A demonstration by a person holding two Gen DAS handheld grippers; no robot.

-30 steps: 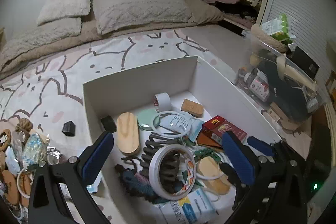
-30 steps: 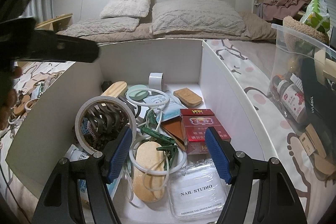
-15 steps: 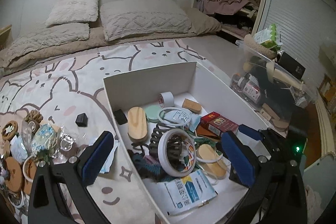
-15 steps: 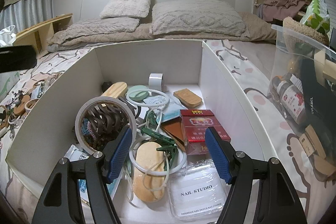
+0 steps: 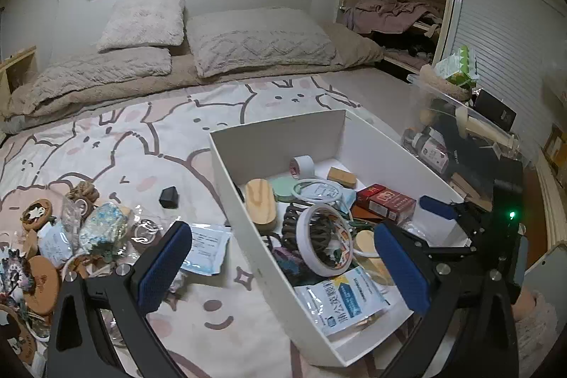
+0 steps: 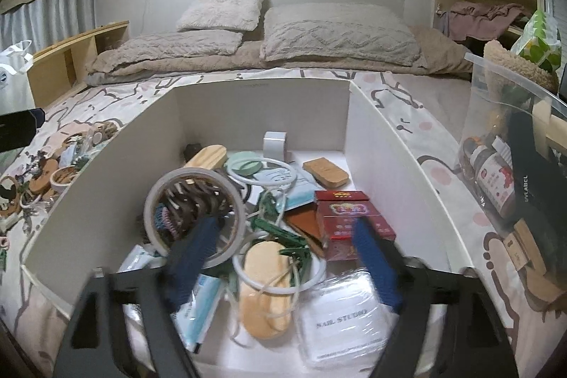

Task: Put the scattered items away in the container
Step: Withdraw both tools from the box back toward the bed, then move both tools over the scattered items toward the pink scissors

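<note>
Hovering over the bed, the left gripper point(image 5: 281, 266) was released, jaws wide apart, nothing between the blue pads; its right finger sat above the near end of the white container point(image 5: 248, 197), its left finger above the bedsheet point(image 5: 117, 144). The container sat at centre-right of the left wrist frame, long side running toward the lower right. Inside it: a large tape roll point(image 5: 323, 239) leaning on a dark claw clip point(image 5: 296, 218), a wooden brush point(image 5: 260, 201), a small tape roll point(image 5: 302, 166) by the far wall, a red box point(image 5: 386, 201), and a blue-and-white packet point(image 5: 349, 302) at the near end.

Scattered items point(image 5: 71, 236) still lay on the sheet at the lower left of that frame, well apart from the container: bagged trinkets, wooden coasters, a rope knot. A mask packet point(image 5: 207, 245) lay just beside the container's left wall, and a small black cube point(image 5: 168, 197) sat further up the sheet.

The right gripper point(image 6: 283, 259) was also released, motion-blurred, jaws spread over the container's near end in the lower middle of the right wrist frame, holding nothing. Below it lay a Nail Studio pouch point(image 6: 340, 321), a white ring point(image 6: 278, 263) over an oval wooden piece point(image 6: 264, 286), and green clips point(image 6: 283, 236). A clear bin point(image 6: 514, 137) stood at the right edge.
</note>
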